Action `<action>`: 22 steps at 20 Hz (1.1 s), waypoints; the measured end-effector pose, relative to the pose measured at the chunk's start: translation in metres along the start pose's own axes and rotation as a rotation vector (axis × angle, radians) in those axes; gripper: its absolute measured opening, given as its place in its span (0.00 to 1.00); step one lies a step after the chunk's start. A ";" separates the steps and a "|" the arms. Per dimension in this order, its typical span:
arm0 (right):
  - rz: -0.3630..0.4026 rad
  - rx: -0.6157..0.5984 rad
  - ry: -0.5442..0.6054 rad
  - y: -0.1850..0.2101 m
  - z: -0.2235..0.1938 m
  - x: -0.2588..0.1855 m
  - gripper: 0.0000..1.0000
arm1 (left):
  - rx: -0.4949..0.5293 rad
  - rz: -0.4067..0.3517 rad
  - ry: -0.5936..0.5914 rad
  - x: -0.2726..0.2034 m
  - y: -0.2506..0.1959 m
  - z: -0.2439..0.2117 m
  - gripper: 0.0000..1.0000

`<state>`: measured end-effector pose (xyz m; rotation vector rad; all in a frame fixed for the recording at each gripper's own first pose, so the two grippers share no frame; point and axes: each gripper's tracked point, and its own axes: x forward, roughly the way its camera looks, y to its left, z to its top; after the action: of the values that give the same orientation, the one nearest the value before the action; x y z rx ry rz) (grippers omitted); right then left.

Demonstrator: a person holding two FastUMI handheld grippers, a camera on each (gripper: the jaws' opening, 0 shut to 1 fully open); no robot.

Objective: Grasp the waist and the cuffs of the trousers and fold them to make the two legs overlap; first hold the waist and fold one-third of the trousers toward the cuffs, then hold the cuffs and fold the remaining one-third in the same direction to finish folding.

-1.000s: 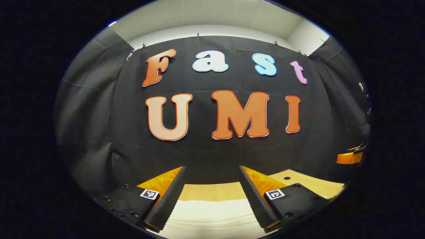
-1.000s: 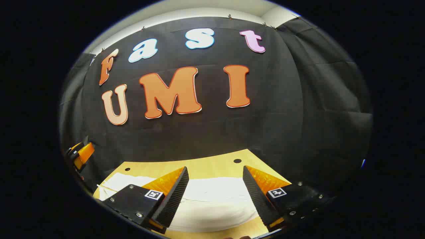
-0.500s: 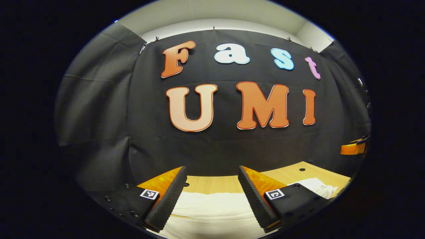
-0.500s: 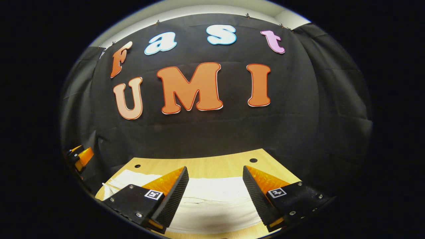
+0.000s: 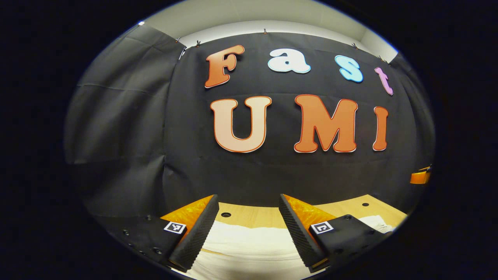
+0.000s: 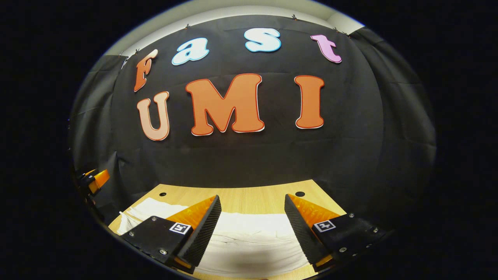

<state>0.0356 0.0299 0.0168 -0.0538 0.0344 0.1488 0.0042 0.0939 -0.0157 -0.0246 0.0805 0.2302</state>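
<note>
Hovering above the pale wooden bench (image 5: pixel 249 216), the left claw (image 5: pixel 248 233) has its fingers spread wide with nothing between them; the white cotton trousers (image 5: pixel 249 243) lie flat on the bench just below and beyond. At the far right edge of the left gripper view, part of the other tool peeks in.

In the right gripper view, the right claw (image 6: pixel 252 233) is likewise gaping and empty over the trousers (image 6: pixel 253 243). To do the grasp well, each claw should probably drop onto a garment edge and pinch both layers. Waist and cuffs are cut off, so I cannot tell which end lies where.
</note>
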 end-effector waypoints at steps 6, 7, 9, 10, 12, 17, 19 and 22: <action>-0.068 0.075 0.046 -0.025 -0.016 0.001 0.99 | 0.040 -0.058 0.010 0.012 -0.018 -0.003 1.00; -0.084 0.091 0.061 -0.026 -0.022 0.001 0.99 | 0.049 -0.073 0.014 0.016 -0.020 -0.005 1.00; -0.115 0.139 0.102 -0.026 -0.035 0.001 0.99 | 0.062 -0.110 0.020 0.024 -0.020 -0.008 1.00; -0.134 0.176 0.118 -0.028 -0.042 0.001 0.99 | 0.063 -0.125 0.021 0.026 -0.018 -0.010 1.00; -0.172 0.257 0.152 -0.032 -0.057 0.002 0.99 | 0.060 -0.150 0.028 0.035 -0.014 -0.015 1.00; -0.217 0.536 0.260 -0.033 -0.106 0.002 0.98 | 0.076 -0.194 0.032 0.055 -0.003 -0.020 1.00; -0.249 0.648 0.301 -0.038 -0.127 -0.001 0.98 | 0.089 -0.204 0.037 0.061 0.001 -0.022 1.00; -0.306 0.761 0.355 -0.049 -0.161 -0.007 0.98 | 0.105 -0.218 0.035 0.063 0.005 -0.026 1.00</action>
<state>0.0310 -0.0285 -0.1414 0.6736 0.4324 -0.1879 0.0626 0.1127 -0.0468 0.0673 0.1235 0.0073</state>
